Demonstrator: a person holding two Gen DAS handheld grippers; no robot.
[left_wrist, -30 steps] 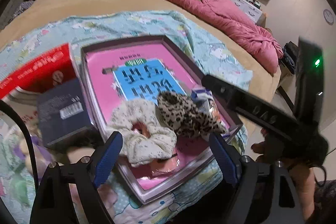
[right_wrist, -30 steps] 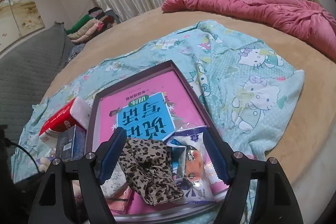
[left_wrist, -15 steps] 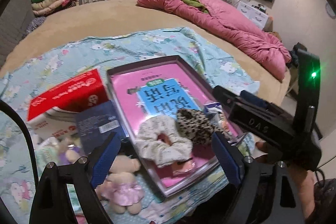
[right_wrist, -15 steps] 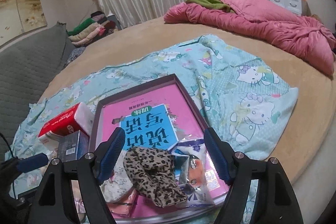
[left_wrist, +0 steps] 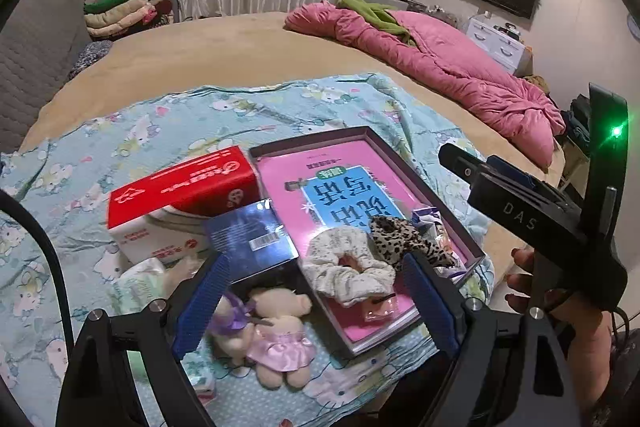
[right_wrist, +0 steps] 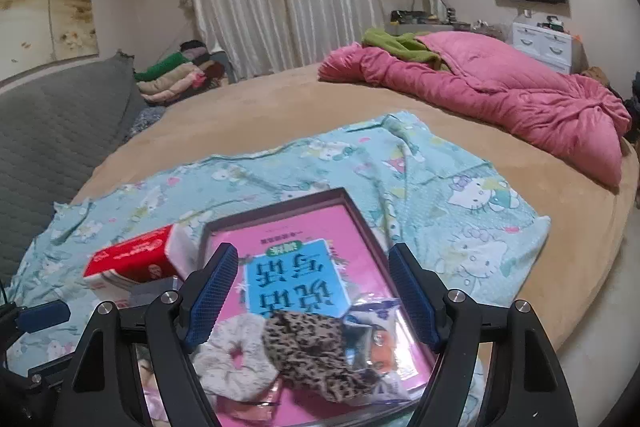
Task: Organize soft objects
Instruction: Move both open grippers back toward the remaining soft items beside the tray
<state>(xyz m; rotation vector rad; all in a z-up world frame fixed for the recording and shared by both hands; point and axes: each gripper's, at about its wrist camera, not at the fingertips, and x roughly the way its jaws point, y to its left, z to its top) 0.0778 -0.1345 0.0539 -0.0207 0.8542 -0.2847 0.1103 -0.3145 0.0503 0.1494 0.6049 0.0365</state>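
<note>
A big tan bed [left_wrist: 224, 67] is covered by a blue cartoon sheet [left_wrist: 160, 131]. Both scrunchies [left_wrist: 352, 267] are found in the shallow box [left_wrist: 320, 139]. The left gripper [left_wrist: 316, 303] and right gripper [right_wrist: 312, 291] are held wide, empty.

Two scrunchies [left_wrist: 352, 269] are lying in the tray [left_wrist: 476, 257]; boxes [left_wrist: 182, 199] sitting left, plush toy [left_wrist: 276, 331] in front.
</note>
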